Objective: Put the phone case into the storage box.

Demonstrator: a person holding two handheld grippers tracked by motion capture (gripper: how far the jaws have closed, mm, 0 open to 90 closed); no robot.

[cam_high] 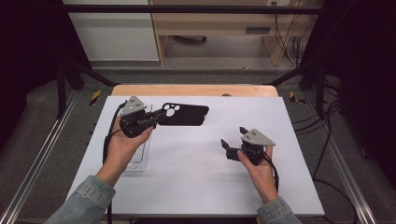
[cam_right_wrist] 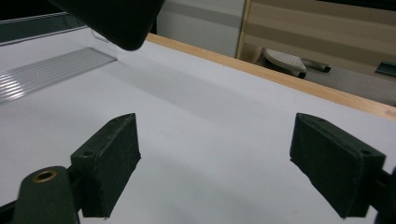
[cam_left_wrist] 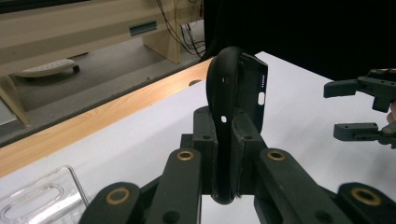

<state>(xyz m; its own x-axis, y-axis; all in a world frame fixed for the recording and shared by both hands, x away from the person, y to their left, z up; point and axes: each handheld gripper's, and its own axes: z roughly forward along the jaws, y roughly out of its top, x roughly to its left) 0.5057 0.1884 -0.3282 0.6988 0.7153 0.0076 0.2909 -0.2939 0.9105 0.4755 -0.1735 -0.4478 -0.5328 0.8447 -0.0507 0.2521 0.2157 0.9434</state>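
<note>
A black phone case [cam_high: 187,114] with camera cut-outs hangs above the white table top, held level by its camera end. My left gripper [cam_high: 159,117] is shut on that end. In the left gripper view the case [cam_left_wrist: 229,88] stands edge-on, pinched between the two pads [cam_left_wrist: 245,135]. My right gripper [cam_high: 233,136] rests low at the right of the sheet, open, with nothing between its fingers. The right gripper view shows its pads [cam_right_wrist: 109,154] wide apart over bare white surface, and a corner of the case [cam_right_wrist: 112,18] at the top left. The right gripper [cam_left_wrist: 355,109] also appears at the far right of the left gripper view.
A clear plastic tray [cam_high: 140,156] lies on the white sheet [cam_high: 196,186] under my left hand; it is also in the left gripper view [cam_left_wrist: 37,200]. The table's wooden far edge [cam_high: 194,90] borders the sheet. Metal rails and cables run along both sides.
</note>
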